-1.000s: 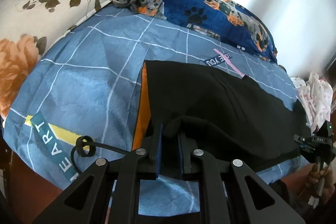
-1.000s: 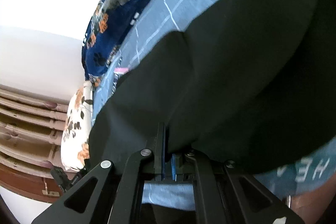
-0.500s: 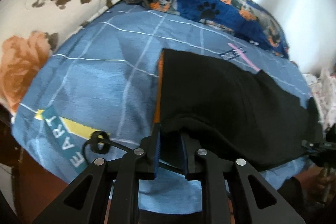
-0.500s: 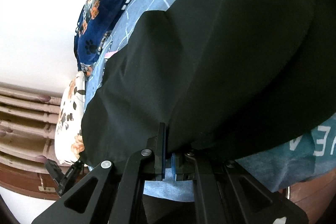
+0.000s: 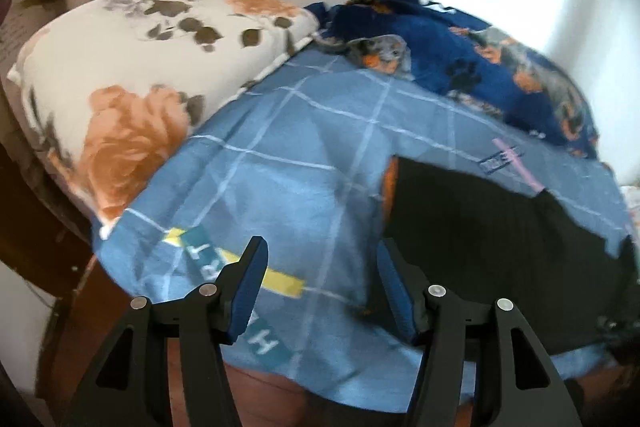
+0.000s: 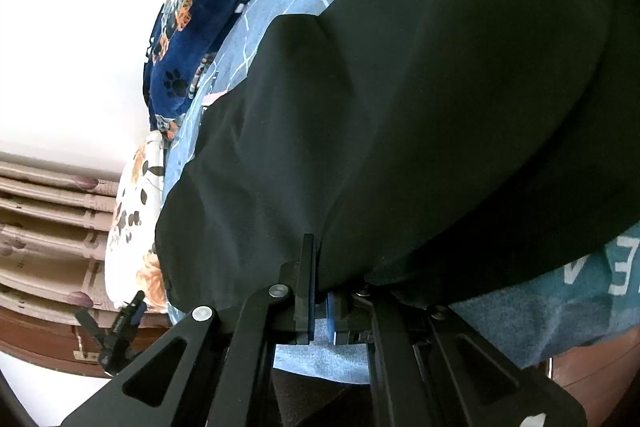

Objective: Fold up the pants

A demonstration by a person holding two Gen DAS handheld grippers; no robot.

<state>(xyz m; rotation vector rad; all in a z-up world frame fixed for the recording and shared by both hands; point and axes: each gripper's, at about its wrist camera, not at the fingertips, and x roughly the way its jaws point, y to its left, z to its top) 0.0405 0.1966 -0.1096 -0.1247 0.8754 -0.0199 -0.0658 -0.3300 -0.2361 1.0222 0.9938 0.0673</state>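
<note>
Here the left gripper (image 5: 320, 283) is opening beside the pants (image 5: 500, 239).

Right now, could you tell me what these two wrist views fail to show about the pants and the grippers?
- Right wrist view: the black pants fill the frame, so their far edge and the fold are cut off.
- Right wrist view: cloth drapes over the right gripper, hiding its fingertips.
- Left wrist view: motion blur softens the pants' edges; the opening left gripper has nothing between its fingers.
- The right gripper cannot be made out in the left wrist view.
</note>
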